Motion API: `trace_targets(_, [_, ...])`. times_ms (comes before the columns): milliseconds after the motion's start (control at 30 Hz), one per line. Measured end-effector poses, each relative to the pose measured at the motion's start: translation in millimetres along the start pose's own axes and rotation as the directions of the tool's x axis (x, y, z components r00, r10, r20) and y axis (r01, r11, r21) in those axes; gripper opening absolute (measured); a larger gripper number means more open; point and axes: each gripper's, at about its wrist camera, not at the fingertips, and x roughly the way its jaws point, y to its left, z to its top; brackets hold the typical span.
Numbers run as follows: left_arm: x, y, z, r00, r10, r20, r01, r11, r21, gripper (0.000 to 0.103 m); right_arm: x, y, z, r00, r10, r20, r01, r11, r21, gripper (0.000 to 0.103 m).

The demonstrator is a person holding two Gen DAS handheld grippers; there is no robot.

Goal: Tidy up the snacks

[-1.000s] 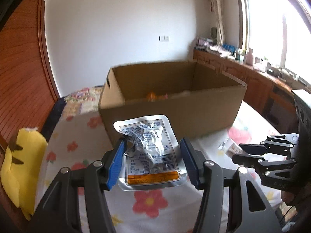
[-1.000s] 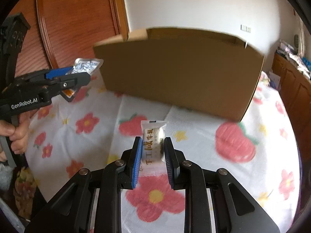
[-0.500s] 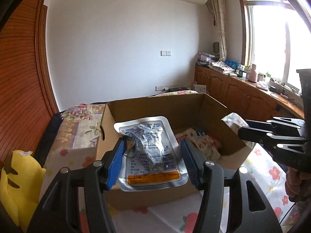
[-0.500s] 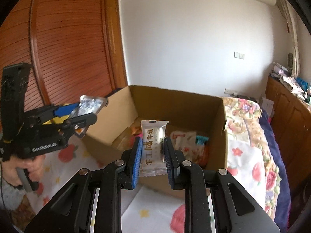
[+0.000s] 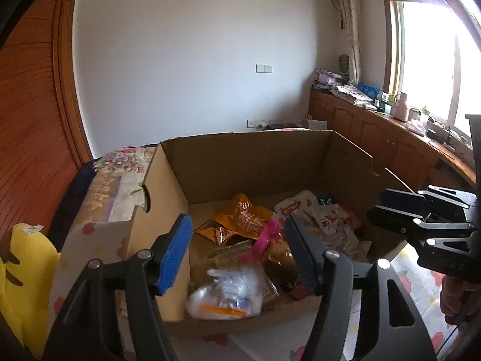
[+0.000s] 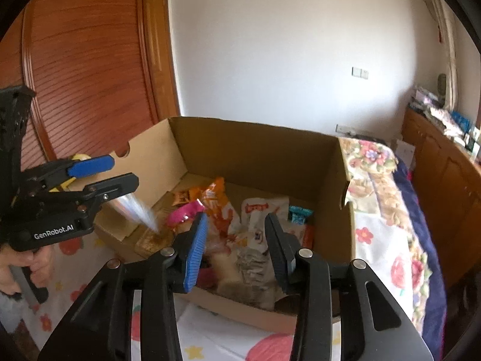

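I've just let both fingers spread over the cardboard box [image 5: 168,198], left gripper [image 5: 237,252] and right gripper [image 6: 234,249] now released and empty, the silver pouch [image 5: 231,294] apparently dropping in, so next I pull back for more snacks.

Both wrist views close above, angled down, sharing cardboard box [image 5: 255,156]

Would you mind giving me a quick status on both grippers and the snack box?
Left gripper and right gripper: jaws just opened, nothing between them. Silver pouch lies in the cardboard box among other snacks. Nothing in the way.
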Motion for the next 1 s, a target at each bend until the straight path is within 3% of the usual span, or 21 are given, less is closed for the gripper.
trace_targets(367, [-70, -14, -11, 0.998, 0.038, 0.04, -0.039, 0.999, 0.029, 0.066, -52, 12, -14, 1.0, -0.005, 0.024, 0.005, 1.0, 0.014, 0.04])
trace_targets(567, [-113, -21, -33, 0.997, 0.058, 0.056, -0.059, 0.998, 0.026, 0.067, -100, 29, -28, 0.998, -0.012, 0.06, 0.011, 1.0, 0.016, 0.042])
trace_targets(1000, [-183, -33, -72, 0.99, 0.106, 0.089, -0.109, 0.994, 0.021, 0.071, -162, 54, -70, 0.995, -0.042, 0.086, 0.04, 0.999, 0.034, 0.048])
